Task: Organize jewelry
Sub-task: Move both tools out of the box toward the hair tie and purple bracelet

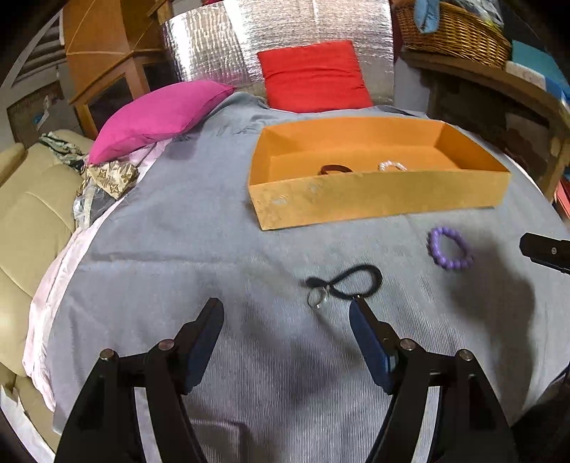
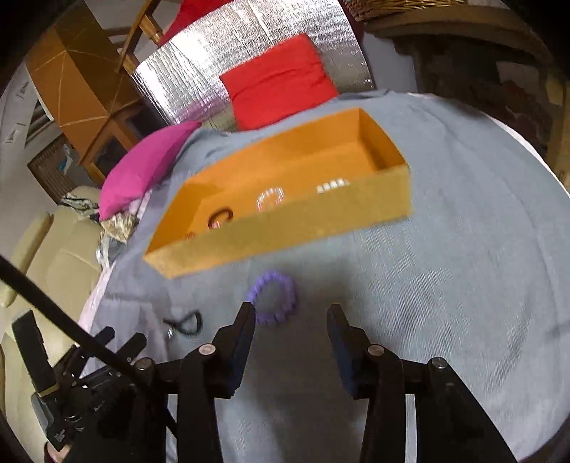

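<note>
An orange box (image 1: 374, 199) lies on the grey cloth; it also shows in the right wrist view (image 2: 285, 231). Inside it are a dark bracelet (image 1: 335, 169), a pearl bracelet (image 1: 392, 166) and a clear bracelet (image 2: 270, 199). A purple bead bracelet (image 1: 449, 249) lies in front of the box, also in the right wrist view (image 2: 274, 297). A black cord with a silver ring (image 1: 342, 285) lies left of it, also in the right wrist view (image 2: 185, 324). My left gripper (image 1: 285, 306) is open, the cord just beyond its right finger. My right gripper (image 2: 292, 313) is open just short of the purple bracelet.
A pink cushion (image 1: 156, 117) and a red cushion (image 1: 313, 76) lie at the far side. A beige sofa (image 1: 32, 220) is at the left. A wicker basket (image 1: 452, 32) sits on a shelf at the back right. The left gripper body (image 2: 89, 384) shows in the right view.
</note>
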The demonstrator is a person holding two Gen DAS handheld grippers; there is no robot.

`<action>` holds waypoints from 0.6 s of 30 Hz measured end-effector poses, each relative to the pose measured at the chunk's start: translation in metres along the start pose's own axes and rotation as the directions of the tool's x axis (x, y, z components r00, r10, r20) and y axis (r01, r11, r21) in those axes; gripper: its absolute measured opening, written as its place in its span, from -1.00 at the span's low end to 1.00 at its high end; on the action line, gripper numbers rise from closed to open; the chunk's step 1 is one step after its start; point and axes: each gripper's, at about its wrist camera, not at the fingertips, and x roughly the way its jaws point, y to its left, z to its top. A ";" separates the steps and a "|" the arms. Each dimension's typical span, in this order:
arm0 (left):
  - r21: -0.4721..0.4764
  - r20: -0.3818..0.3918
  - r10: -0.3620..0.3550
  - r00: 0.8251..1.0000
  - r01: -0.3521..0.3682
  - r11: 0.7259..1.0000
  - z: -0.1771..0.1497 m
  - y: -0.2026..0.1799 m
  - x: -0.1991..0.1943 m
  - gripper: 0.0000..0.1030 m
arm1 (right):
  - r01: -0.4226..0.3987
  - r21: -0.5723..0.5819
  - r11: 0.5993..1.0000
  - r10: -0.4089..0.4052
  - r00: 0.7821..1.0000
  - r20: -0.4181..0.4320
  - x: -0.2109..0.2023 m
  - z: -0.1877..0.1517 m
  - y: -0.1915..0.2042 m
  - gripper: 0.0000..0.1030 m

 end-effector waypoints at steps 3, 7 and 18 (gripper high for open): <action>0.015 0.017 0.005 1.000 -0.005 1.000 -0.003 -0.001 -0.005 0.43 | 0.009 -0.003 1.000 -0.009 1.000 -0.018 -0.001 -0.010 -0.002 -0.13; 0.011 0.025 0.007 1.000 -0.008 1.000 -0.002 0.002 -0.004 0.43 | 0.013 -0.002 1.000 -0.013 1.000 -0.026 0.003 -0.012 -0.003 -0.12; 0.023 0.047 -0.021 0.999 0.020 1.000 0.005 0.001 -0.004 0.43 | 0.006 -0.037 0.999 -0.009 0.997 -0.076 0.024 -0.010 0.020 -0.02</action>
